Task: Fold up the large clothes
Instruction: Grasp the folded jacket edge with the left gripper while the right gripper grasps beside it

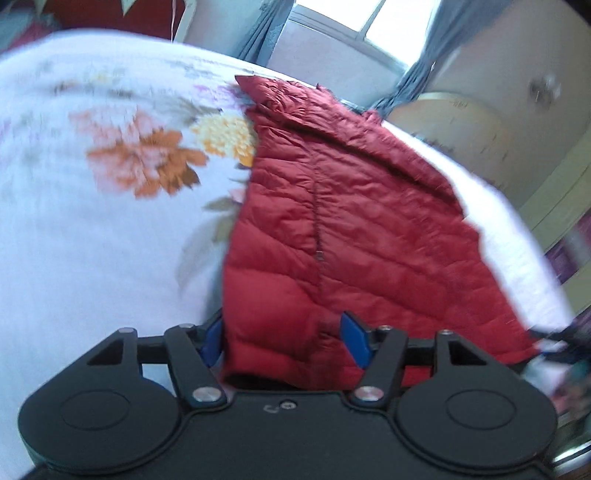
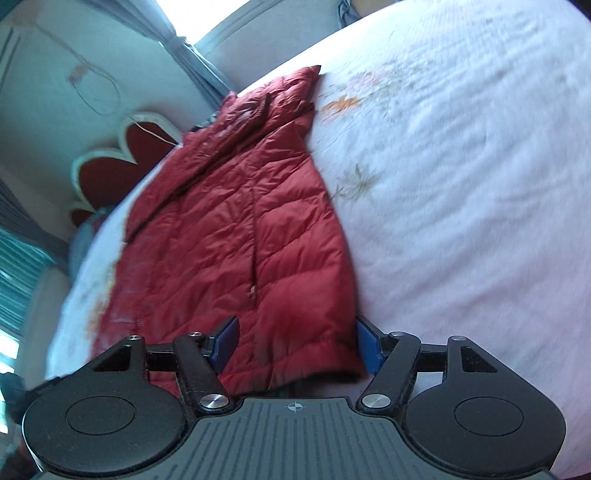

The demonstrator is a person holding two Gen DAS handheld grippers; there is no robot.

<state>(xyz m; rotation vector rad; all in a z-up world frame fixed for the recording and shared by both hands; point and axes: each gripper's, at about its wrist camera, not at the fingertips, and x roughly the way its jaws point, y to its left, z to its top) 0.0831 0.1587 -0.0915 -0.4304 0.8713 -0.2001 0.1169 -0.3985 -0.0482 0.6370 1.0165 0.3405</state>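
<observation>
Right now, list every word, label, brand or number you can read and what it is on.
No readable text in either view.
Left gripper body: a small embossed mark, too blurred to read.
Right gripper body: a crosshair symbol, not text.
Red jacket and bedsheet: no lettering visible.

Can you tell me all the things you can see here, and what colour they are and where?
jacket: one, dark red and puffy, lying flat on the bed with its hem towards both grippers
bedsheet: one, white with orange, pink and yellow flowers, spread under the jacket
curtains: grey-blue, hanging by the window behind the bed
window: one, bright, far behind the bed
headboard: one, red with a white heart-shaped edge, at the end of the bed
left gripper: one, black with blue fingers, open, one finger on each side of the jacket's hem corner
right gripper: one, black with blue fingers, open around the other hem corner
</observation>
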